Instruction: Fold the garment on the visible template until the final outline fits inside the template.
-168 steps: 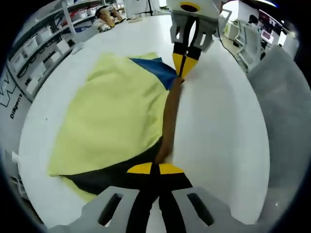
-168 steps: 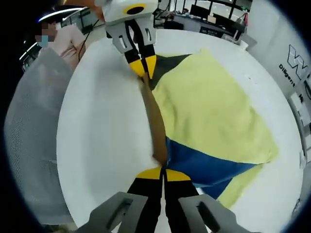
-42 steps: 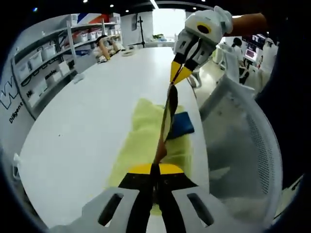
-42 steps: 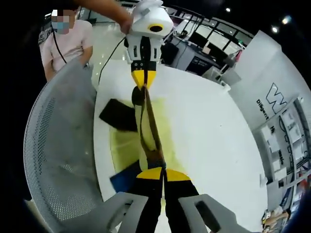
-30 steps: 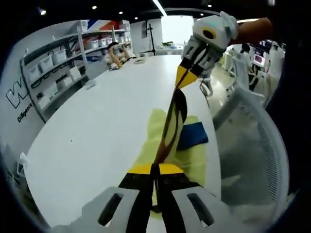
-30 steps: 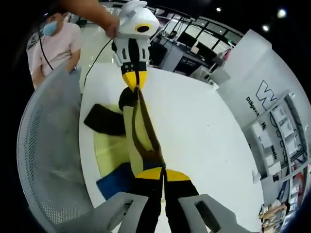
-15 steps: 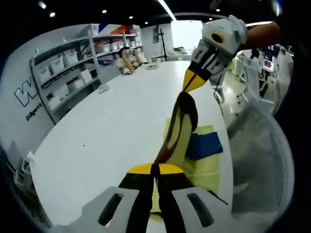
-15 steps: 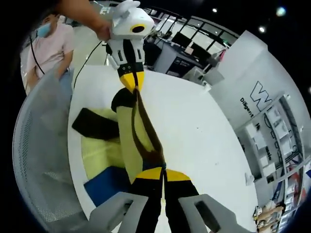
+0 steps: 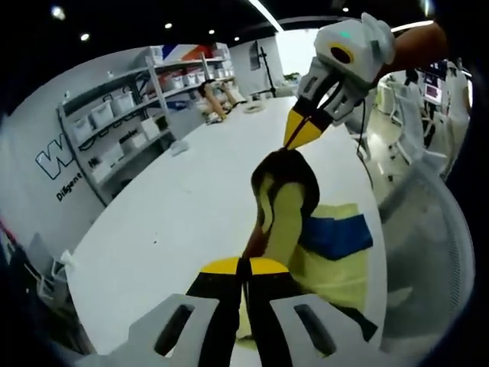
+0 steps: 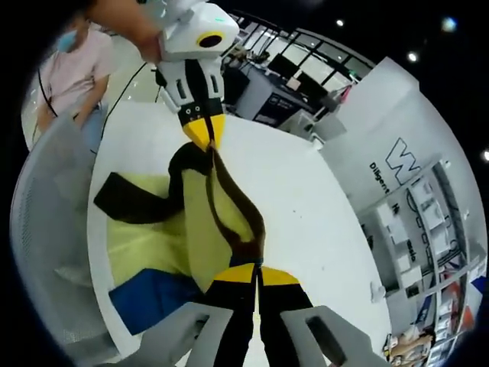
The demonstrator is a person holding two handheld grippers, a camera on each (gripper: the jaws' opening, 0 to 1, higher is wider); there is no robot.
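The garment is yellow with a brown-black edge, a blue sleeve and a black sleeve. It hangs stretched between my two grippers above the white table. My left gripper is shut on one end of the dark edge. It shows again in the right gripper view as the left gripper, gripped by a hand. My right gripper is shut on the other end, and in the left gripper view the right gripper pinches the top of the cloth. The yellow body and blue sleeve droop toward the table edge.
A grey mesh chair stands by the table edge, seen too as the chair. Shelves with boxes line the wall. A person in a pink top stands beyond the chair. The white table stretches away.
Both grippers have carried the garment up off the table and keep rising. The edge between them has slackened, so the cloth now bows and hangs wider.
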